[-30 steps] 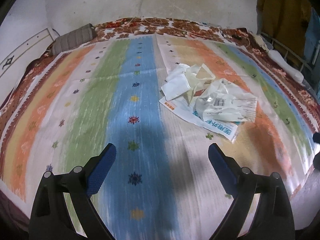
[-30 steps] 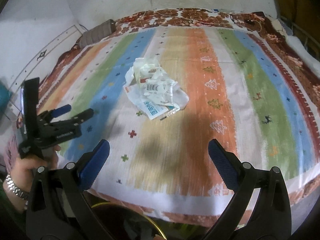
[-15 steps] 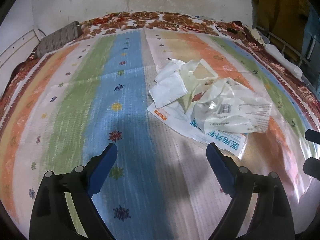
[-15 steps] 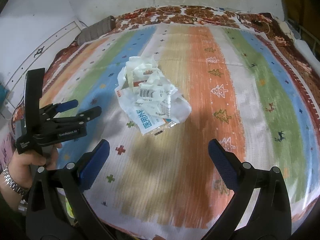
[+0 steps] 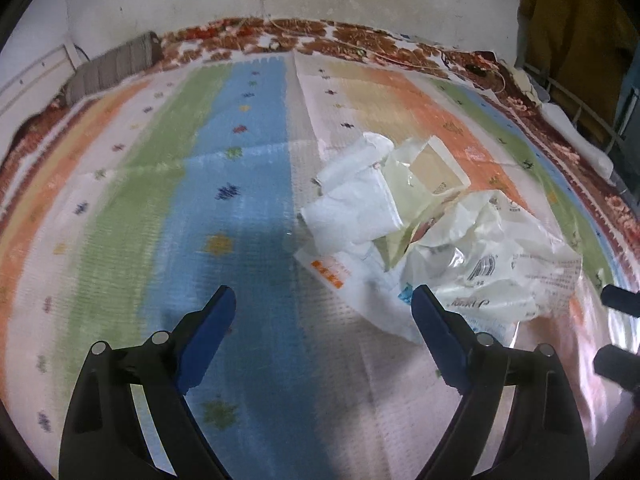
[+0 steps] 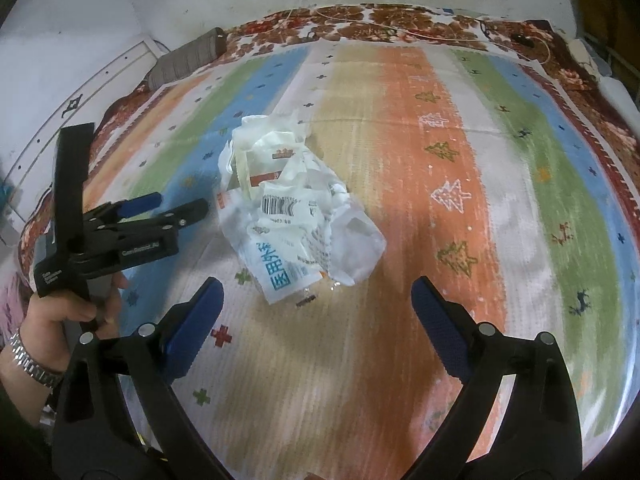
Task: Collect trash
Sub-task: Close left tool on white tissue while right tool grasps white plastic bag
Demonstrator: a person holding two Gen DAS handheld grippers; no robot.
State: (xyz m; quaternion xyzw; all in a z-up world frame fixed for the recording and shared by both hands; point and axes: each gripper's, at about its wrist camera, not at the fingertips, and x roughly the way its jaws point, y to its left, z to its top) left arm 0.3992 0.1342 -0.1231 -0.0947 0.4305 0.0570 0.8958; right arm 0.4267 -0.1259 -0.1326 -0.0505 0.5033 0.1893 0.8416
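Observation:
A pile of crumpled white plastic bags and printed wrappers lies on the striped bed cover. My left gripper is open just short of the pile's near left edge, its right finger over a wrapper corner, nothing between the pads. In the right wrist view the same pile lies ahead of my right gripper, whose wide jaws are closing with only the pile's near corner showing between them. The left gripper shows there too, at the pile's left side.
A hand with a metal watch holds the left gripper. A grey rolled cushion lies at the far left of the bed by the wall. A yellow garment hangs at the right. The bed's front edge is just below the right gripper.
Both grippers have come forward and down toward the pile, which now looks much larger in each view. The trash has not moved.

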